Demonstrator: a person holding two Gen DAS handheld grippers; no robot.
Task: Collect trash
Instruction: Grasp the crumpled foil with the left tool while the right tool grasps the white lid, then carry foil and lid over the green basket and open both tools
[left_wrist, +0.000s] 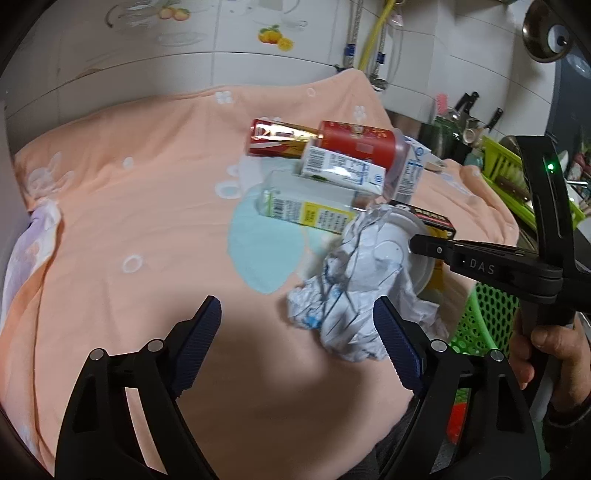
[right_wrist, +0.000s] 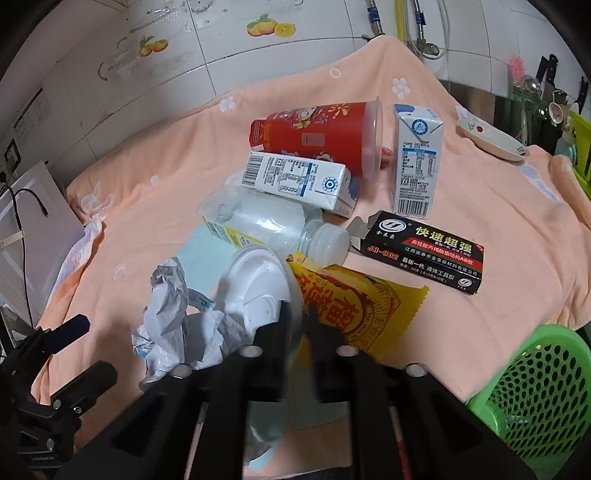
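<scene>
A pile of trash lies on a peach cloth (left_wrist: 122, 206): a red cup (right_wrist: 317, 134), two milk cartons (right_wrist: 295, 181) (right_wrist: 417, 162), a clear plastic bottle (right_wrist: 273, 225), a black glue box (right_wrist: 424, 251), a yellow snack wrapper (right_wrist: 354, 314) and crumpled white paper (left_wrist: 347, 295). My right gripper (right_wrist: 295, 317) is shut on the rim of a white plastic lid (right_wrist: 258, 288), held tilted just above the cloth. It also shows in the left wrist view (left_wrist: 417, 243). My left gripper (left_wrist: 295, 343) is open and empty, its right finger beside the crumpled paper.
A green mesh basket (right_wrist: 543, 391) stands at the table's right front edge. A white dish (right_wrist: 491, 140) sits at the far right of the cloth. Tiled wall, pipes and a knife rack (right_wrist: 546, 85) lie behind. A light blue sheet (left_wrist: 258, 251) lies under the pile.
</scene>
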